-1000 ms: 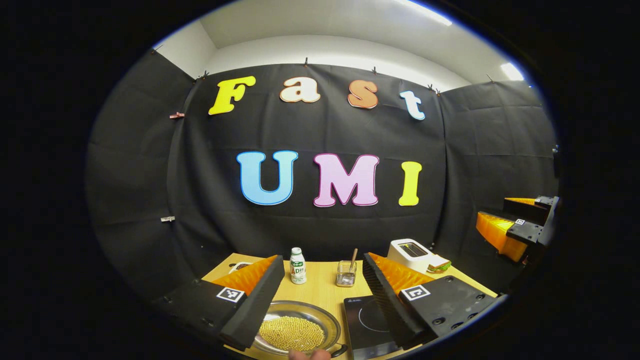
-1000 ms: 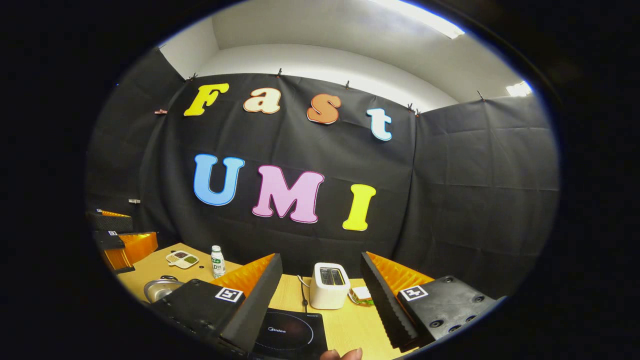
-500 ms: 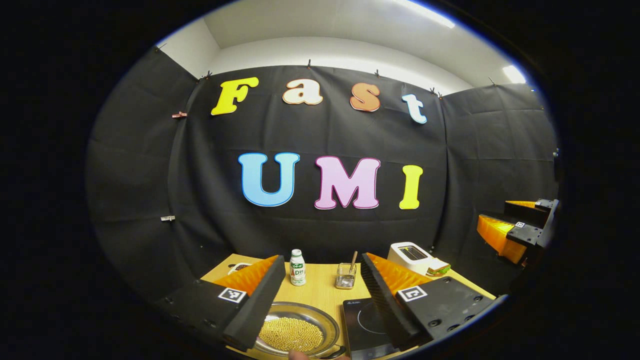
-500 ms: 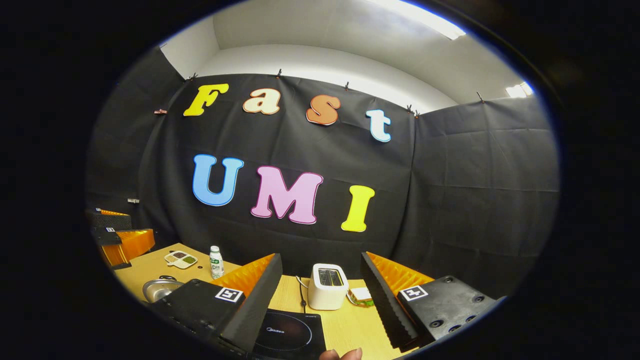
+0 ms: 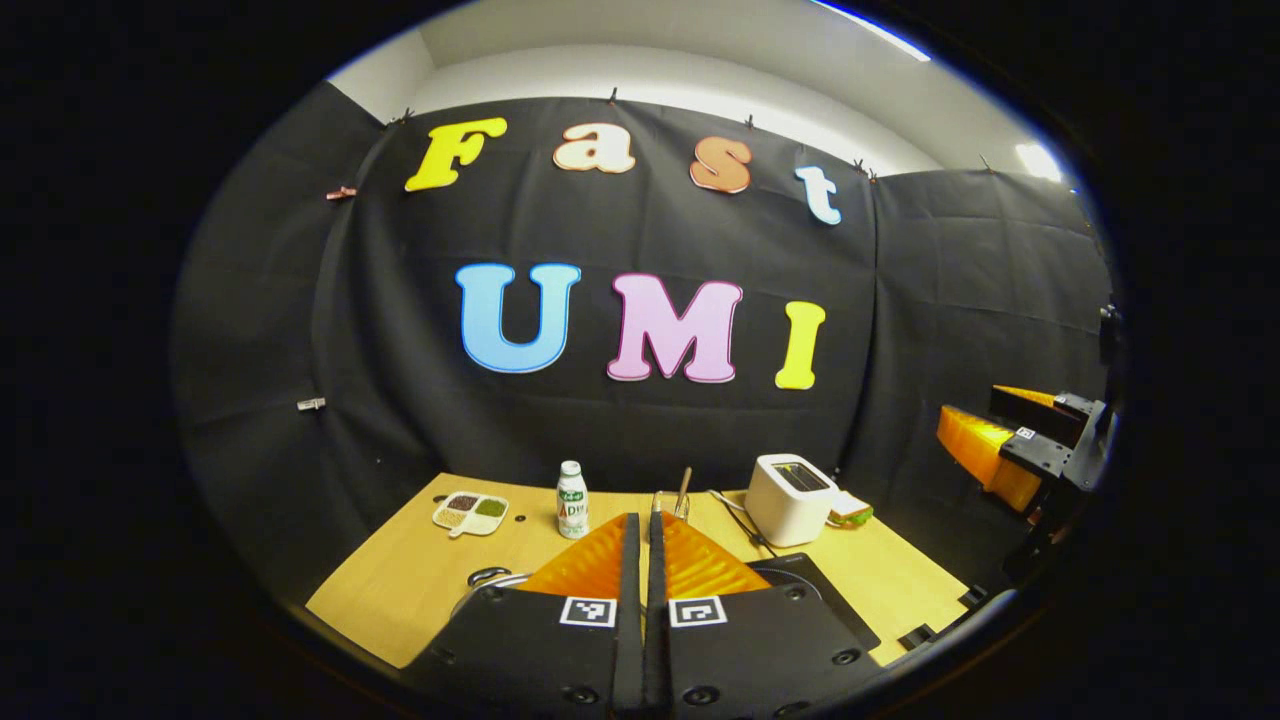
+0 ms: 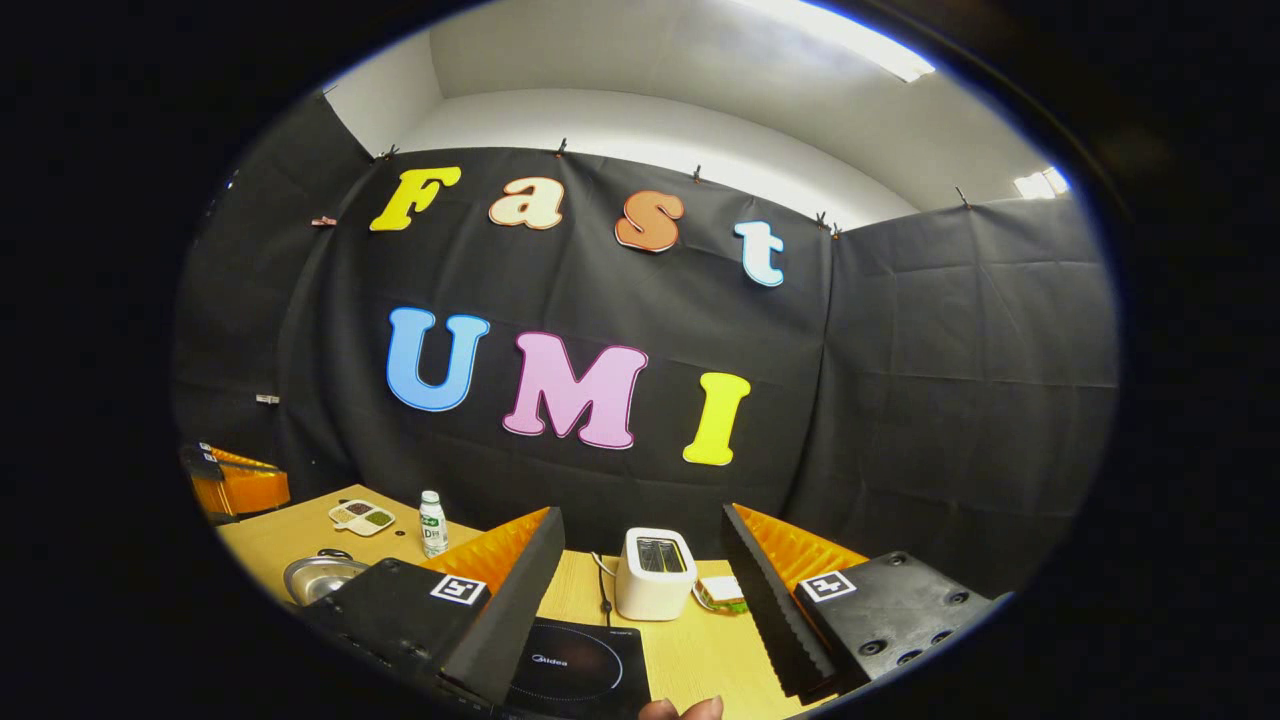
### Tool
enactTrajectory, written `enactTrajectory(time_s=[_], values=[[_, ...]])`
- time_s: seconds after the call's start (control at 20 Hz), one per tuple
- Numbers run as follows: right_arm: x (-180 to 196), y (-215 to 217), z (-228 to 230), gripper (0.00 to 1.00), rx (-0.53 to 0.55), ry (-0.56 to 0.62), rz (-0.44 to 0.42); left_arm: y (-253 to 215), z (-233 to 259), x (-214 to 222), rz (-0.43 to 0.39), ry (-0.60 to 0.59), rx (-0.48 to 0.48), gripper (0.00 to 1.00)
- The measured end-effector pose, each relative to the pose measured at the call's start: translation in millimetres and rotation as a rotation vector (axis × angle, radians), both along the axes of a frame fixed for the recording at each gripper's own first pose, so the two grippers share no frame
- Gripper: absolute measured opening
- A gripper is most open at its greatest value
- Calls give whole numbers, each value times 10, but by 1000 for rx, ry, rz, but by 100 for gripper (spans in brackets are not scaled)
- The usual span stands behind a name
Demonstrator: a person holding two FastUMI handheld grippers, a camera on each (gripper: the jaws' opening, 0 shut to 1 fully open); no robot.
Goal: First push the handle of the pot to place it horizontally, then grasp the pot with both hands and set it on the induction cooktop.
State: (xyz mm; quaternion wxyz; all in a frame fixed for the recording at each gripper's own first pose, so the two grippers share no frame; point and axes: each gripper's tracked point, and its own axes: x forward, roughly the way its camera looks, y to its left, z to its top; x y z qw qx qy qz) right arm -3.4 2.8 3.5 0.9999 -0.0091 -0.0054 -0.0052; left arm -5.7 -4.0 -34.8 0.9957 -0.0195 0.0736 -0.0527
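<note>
The table (image 6: 690,650) is showing a pale wood-grain top with a smooth, matt look. The pot (image 6: 320,577) is gleaming as polished metal. The induction cooktop (image 6: 580,670) is presenting a dark, glossy, glass-like face. The toaster (image 6: 655,575) is looking like smooth white plastic, as is the small bottle (image 5: 571,500). The booth wall (image 6: 950,400) is hanging as matt black cloth, creased in folds.

Left gripper (image 5: 642,540) jaws closed together above table (image 5: 400,590), toaster (image 5: 786,498) beyond.
</note>
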Motion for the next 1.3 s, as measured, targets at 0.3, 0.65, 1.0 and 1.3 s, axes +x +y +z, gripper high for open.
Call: enactTrajectory(time_s=[0.3,0.65,1.0,1.3], values=[[2,-18,-33,98,0,7,-5,-45,-690,-191,-151,290,21,5],[-58,-35,-45,97,-6,7,-19,-163,-1627,-680,-286,696,26,5],[-192,-183,-110,97,-13,16,-43,-35,-2422,-958,-301,1002,96,5],[-204,-283,-165,98,-12,27,-66,56,-2885,-793,-282,1089,145,5]])
